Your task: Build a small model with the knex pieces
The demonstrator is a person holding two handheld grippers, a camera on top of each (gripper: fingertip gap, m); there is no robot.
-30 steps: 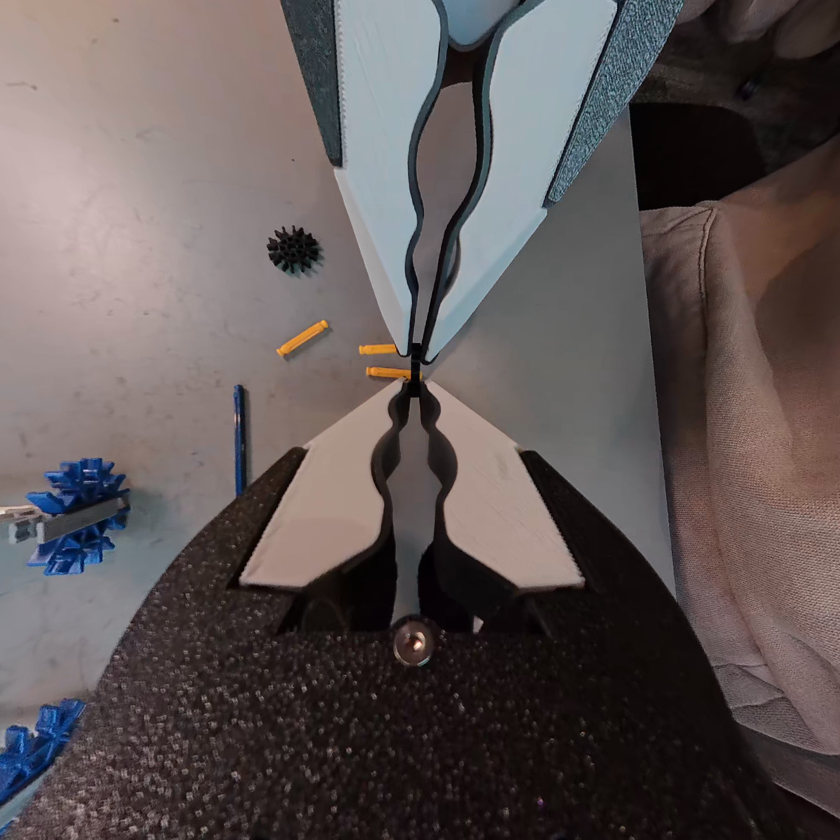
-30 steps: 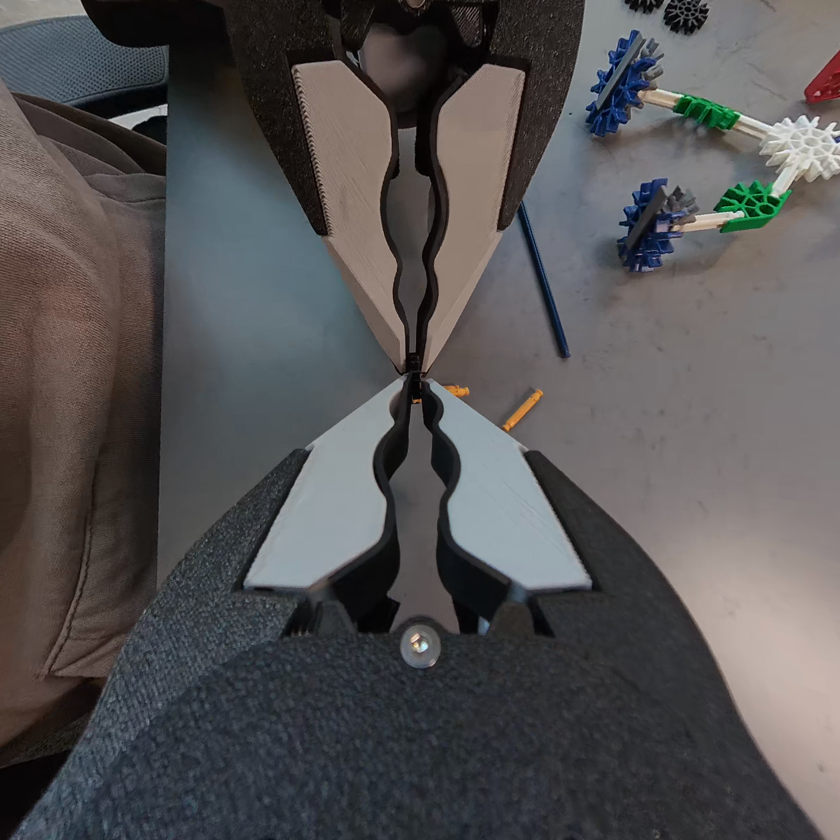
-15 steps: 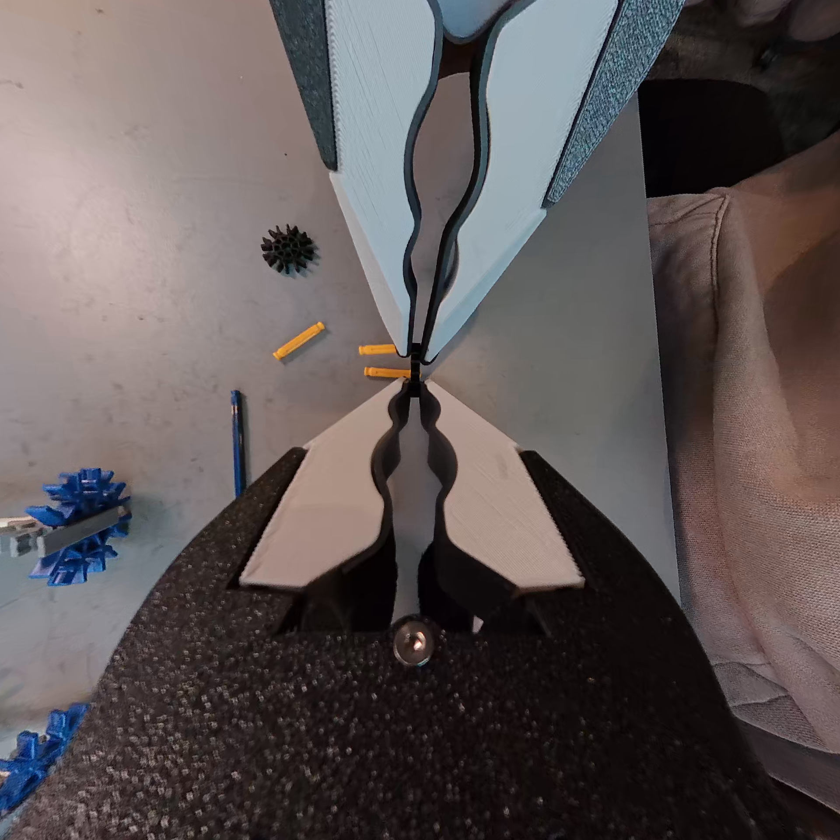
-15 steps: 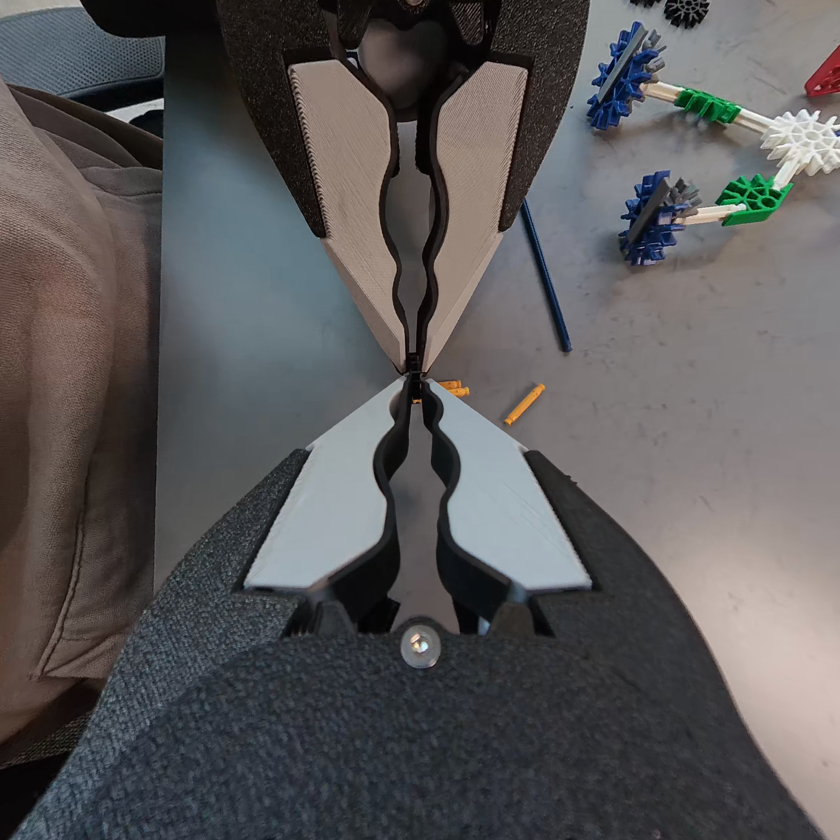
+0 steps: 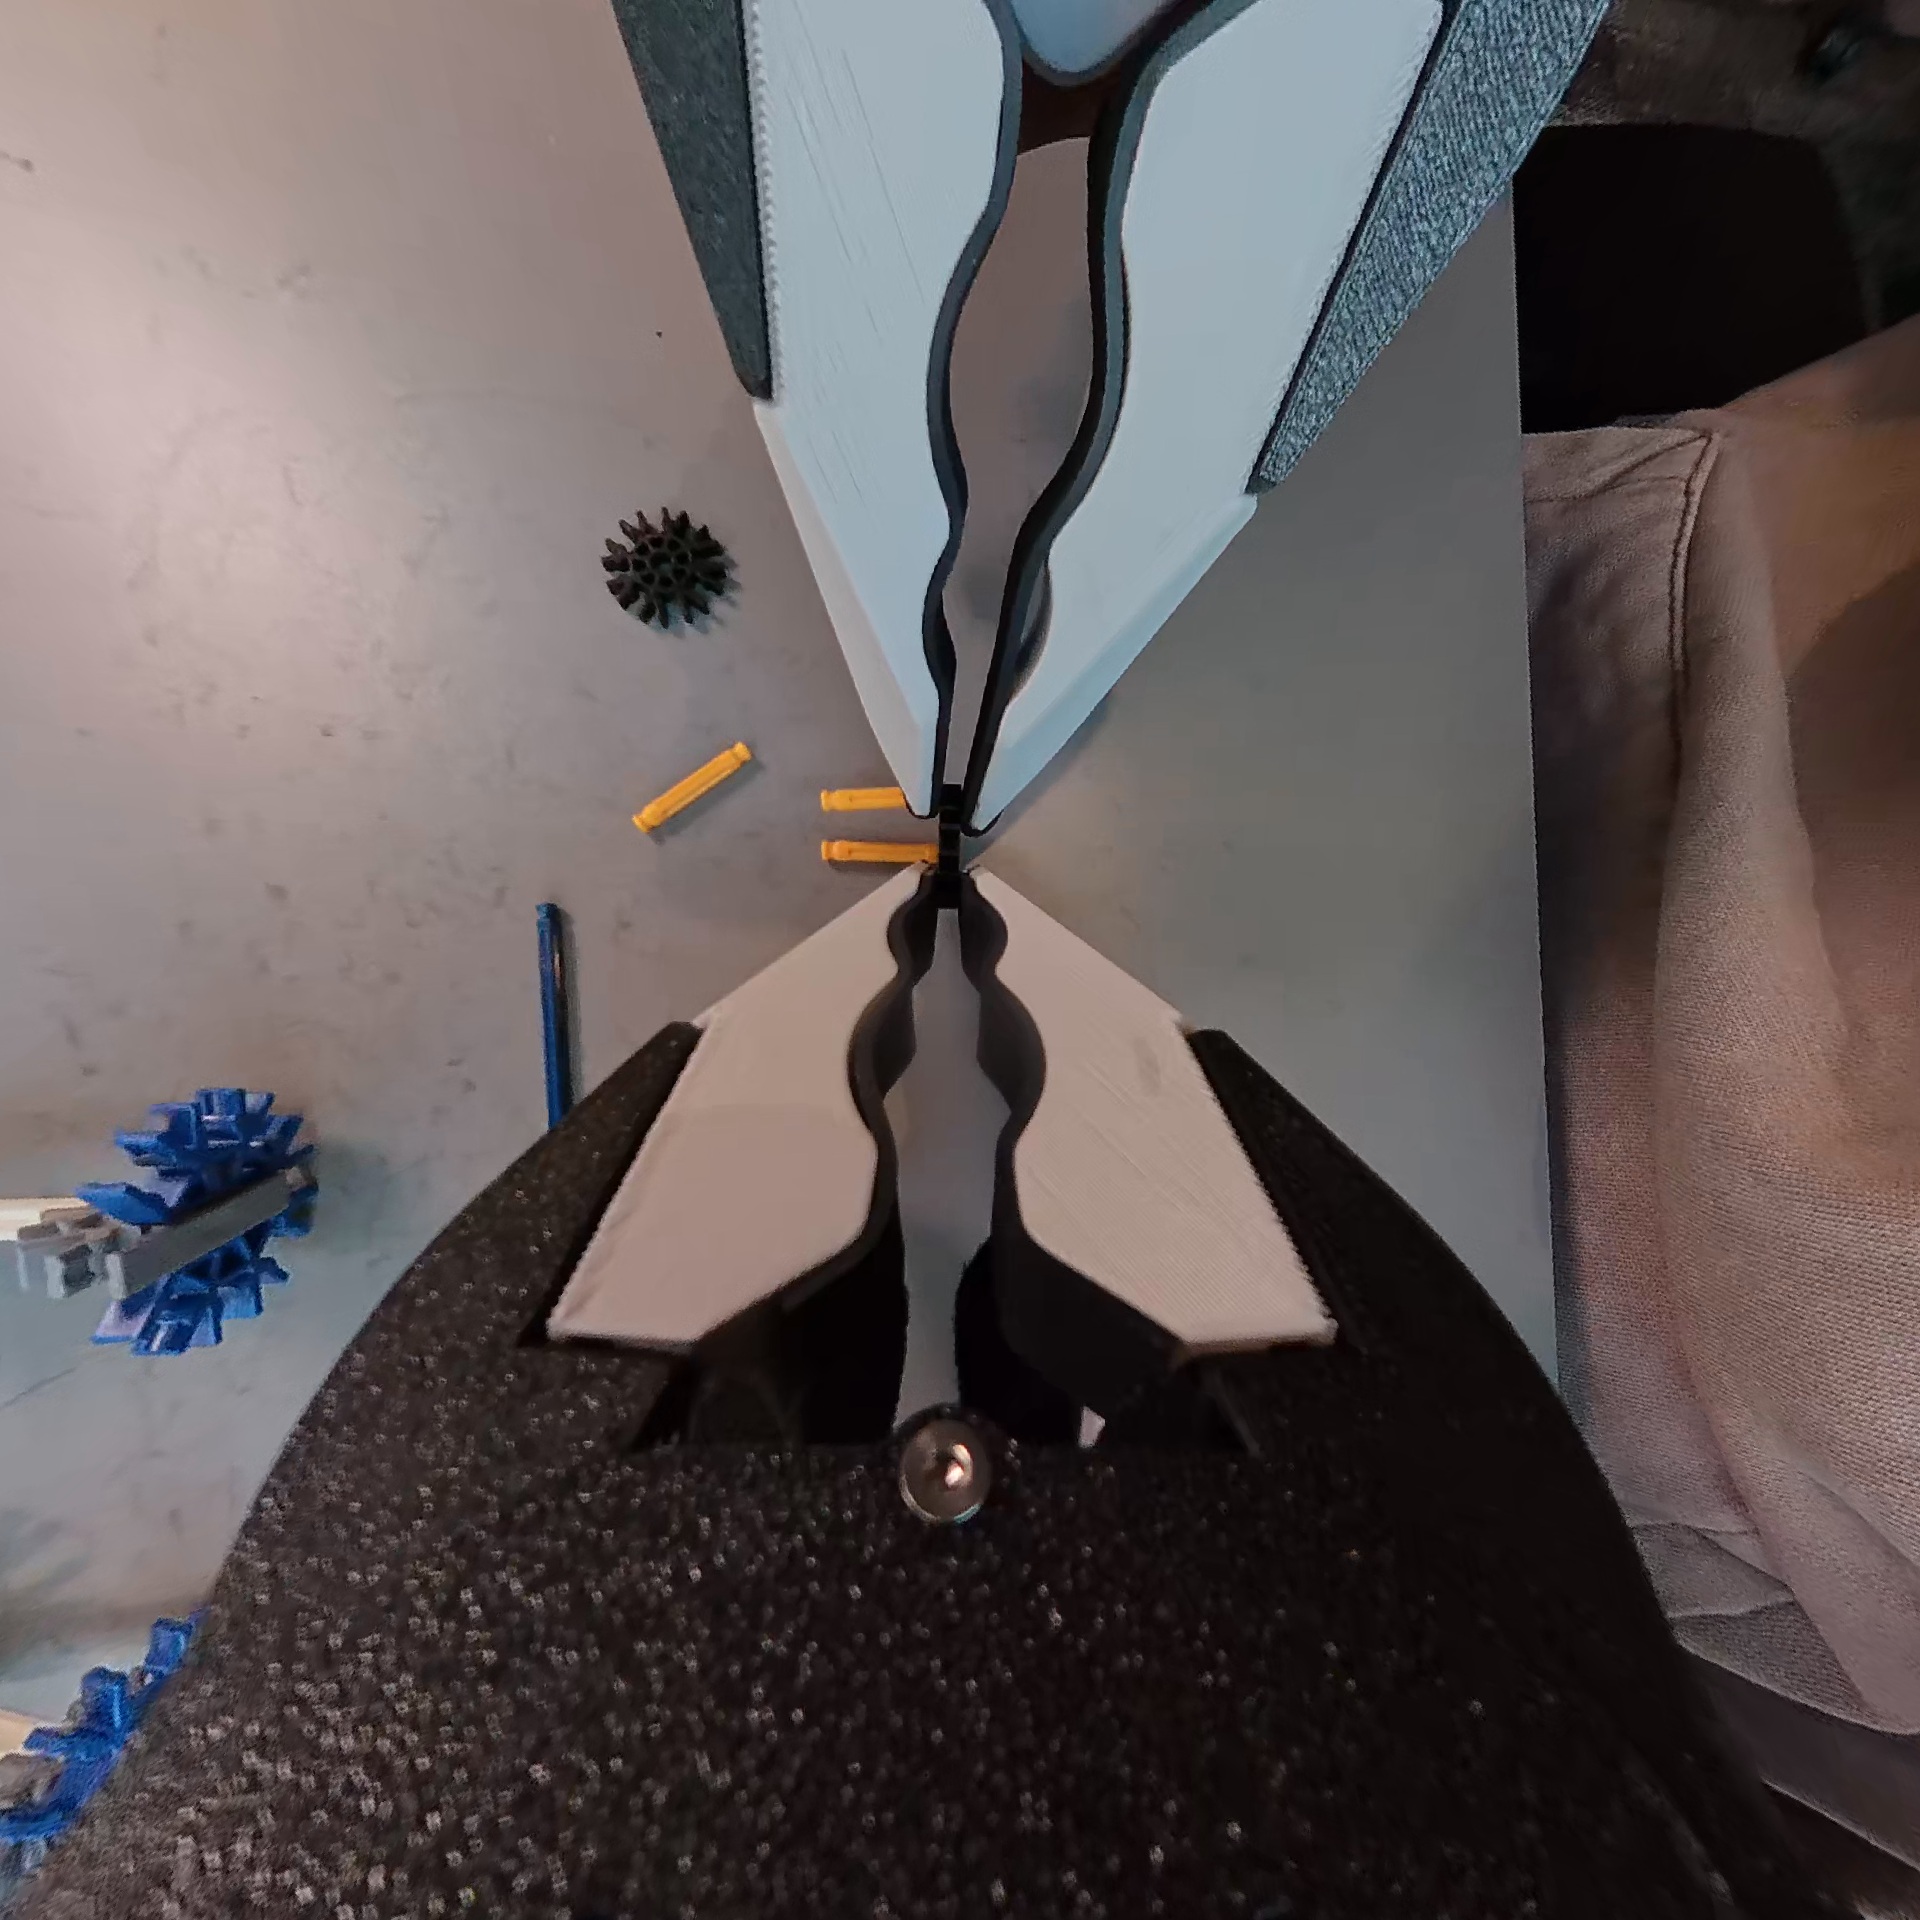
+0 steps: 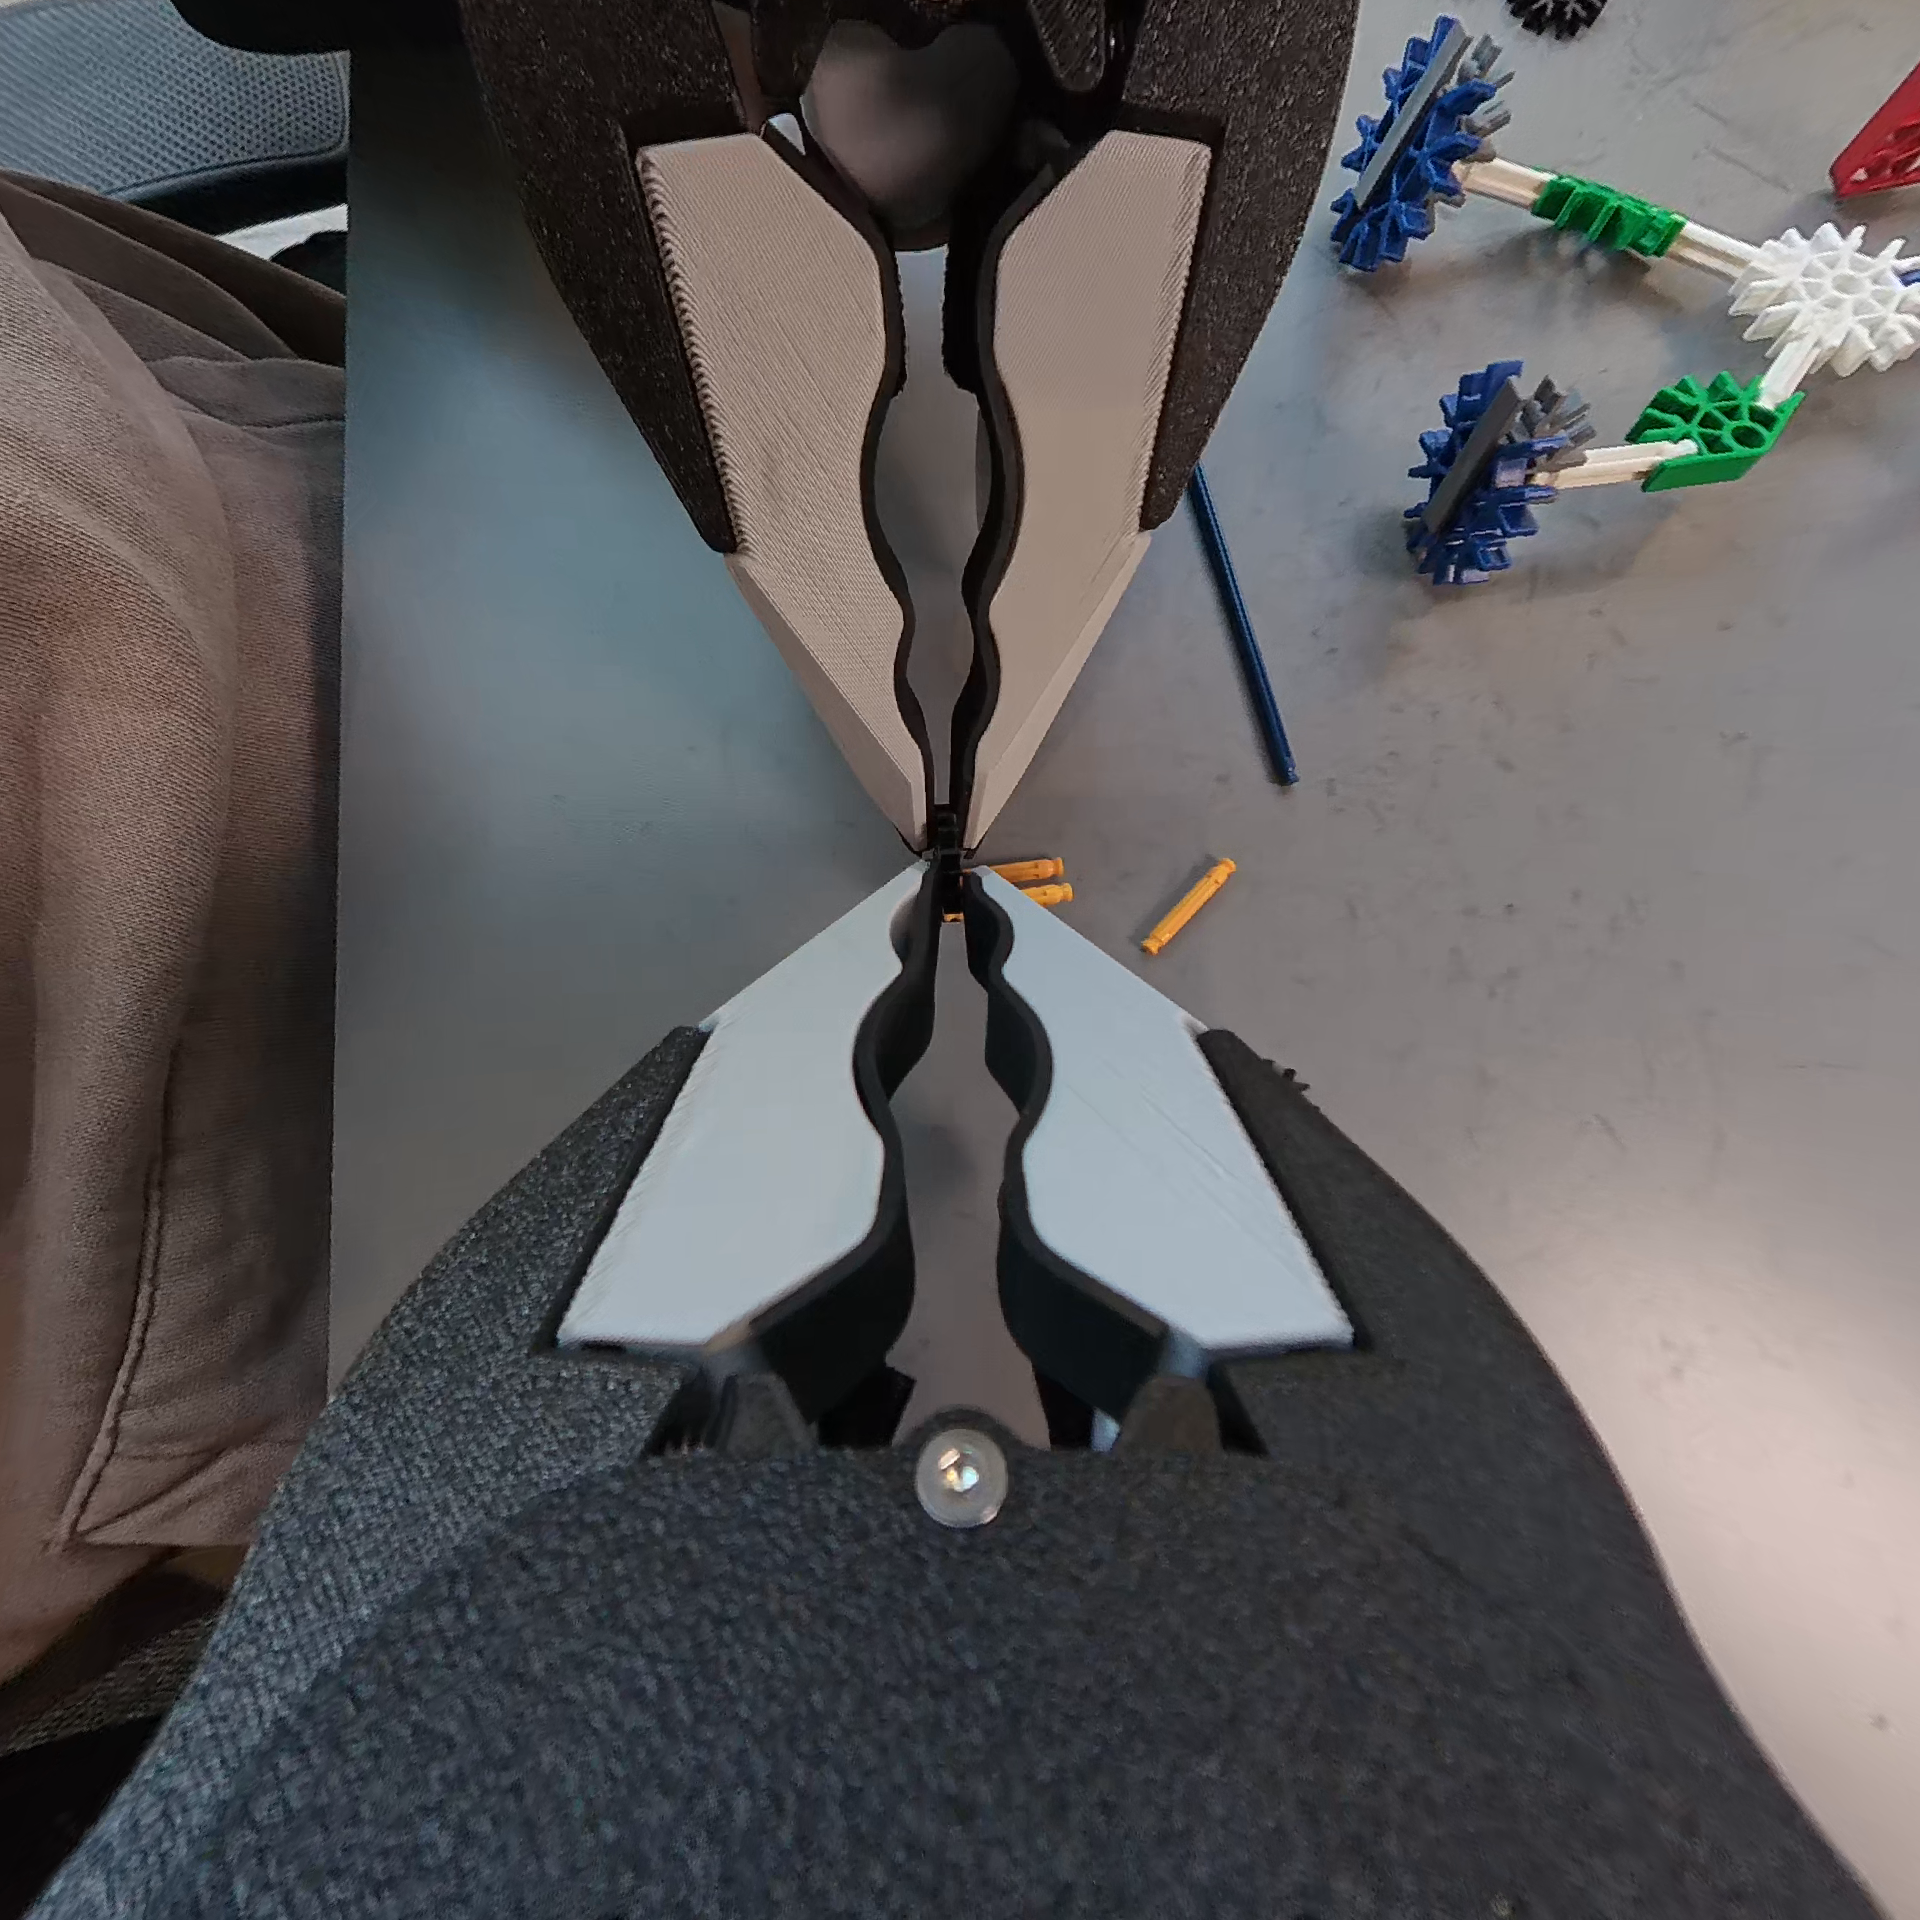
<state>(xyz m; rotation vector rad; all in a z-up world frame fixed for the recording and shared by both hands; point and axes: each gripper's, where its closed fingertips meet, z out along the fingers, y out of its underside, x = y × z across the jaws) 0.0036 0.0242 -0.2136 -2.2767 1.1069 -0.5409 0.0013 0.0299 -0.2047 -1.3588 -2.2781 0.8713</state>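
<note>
My left gripper (image 5: 948, 883) and my right gripper (image 6: 948, 883) meet tip to tip above the grey table (image 5: 312, 416). Both are shut on the same small black piece (image 5: 951, 836), one on each end; it also shows in the right wrist view (image 6: 945, 847). The right gripper comes in from the top of the left wrist view (image 5: 951, 805), and the left gripper from the top of the right wrist view (image 6: 945, 821). Two short yellow rods (image 5: 868, 826) lie on the table just beside the tips, and a third yellow rod (image 5: 691, 787) lies a little farther off.
A black snowflake connector (image 5: 668, 568) and a thin blue rod (image 5: 554, 1013) lie nearby. A blue, green and white built assembly (image 6: 1605, 213) and a red piece (image 6: 1886, 145) lie farther off. A person's beige clothing (image 5: 1714, 935) is past the table edge. The tips of both grippers are at nearly the same place.
Both grippers stay shut tip to tip on the black piece. The pair has drifted slightly over the table; the loose parts have not moved.
</note>
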